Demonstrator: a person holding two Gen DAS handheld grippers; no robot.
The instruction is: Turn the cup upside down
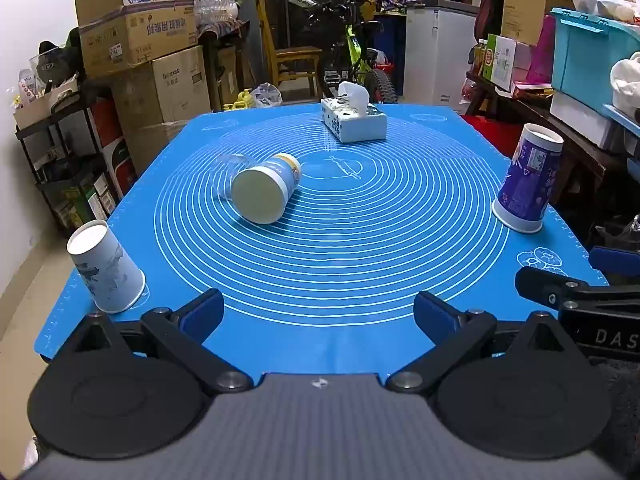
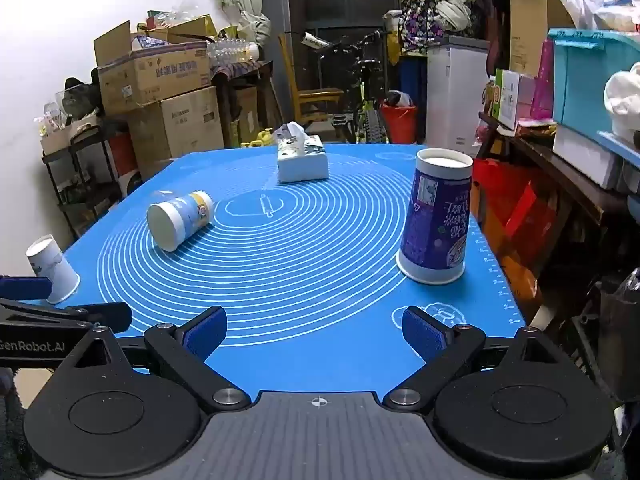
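Yellow-blue cup [image 1: 266, 188] on side — base toward cameras, mouth away. Left tool [image 1: 318, 314], right tool [image 2: 315, 332] — both spread wide, nothing held.

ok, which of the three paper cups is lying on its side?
The yellow-and-blue cup mid-mat. The white cup and purple cup both stand inverted.
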